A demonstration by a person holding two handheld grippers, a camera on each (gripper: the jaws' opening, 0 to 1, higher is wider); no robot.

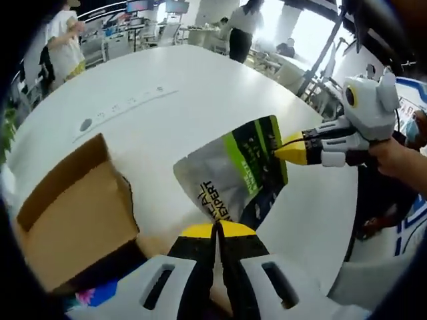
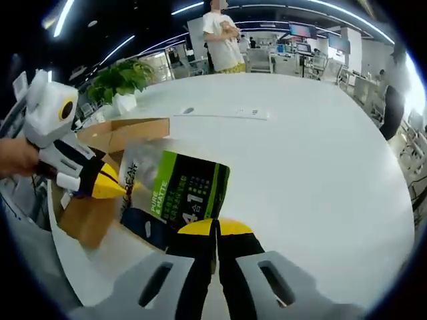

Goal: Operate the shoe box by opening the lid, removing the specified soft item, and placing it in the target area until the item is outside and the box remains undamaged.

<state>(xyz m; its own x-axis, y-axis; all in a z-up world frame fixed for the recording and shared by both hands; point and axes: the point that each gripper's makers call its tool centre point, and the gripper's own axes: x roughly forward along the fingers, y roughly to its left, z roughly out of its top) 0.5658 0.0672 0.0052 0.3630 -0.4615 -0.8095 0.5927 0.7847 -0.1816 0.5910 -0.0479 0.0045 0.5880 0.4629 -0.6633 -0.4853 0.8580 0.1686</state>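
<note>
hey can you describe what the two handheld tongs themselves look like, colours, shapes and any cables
Both tongs match. The left tongs have two black fingers with yellow rounded tips, rising from pale grey slotted plastic shells. The right tongs, seen from the side in the left gripper view, show the same yellow pointed tips and black midsection, white ribbed finger housings and a thin black cable near the tip. The right tongs' own view shows the same slotted shells.

Open cardboard shoe box [image 1: 73,213]; green-silver pouch [image 1: 233,177] aloft beside it.
</note>
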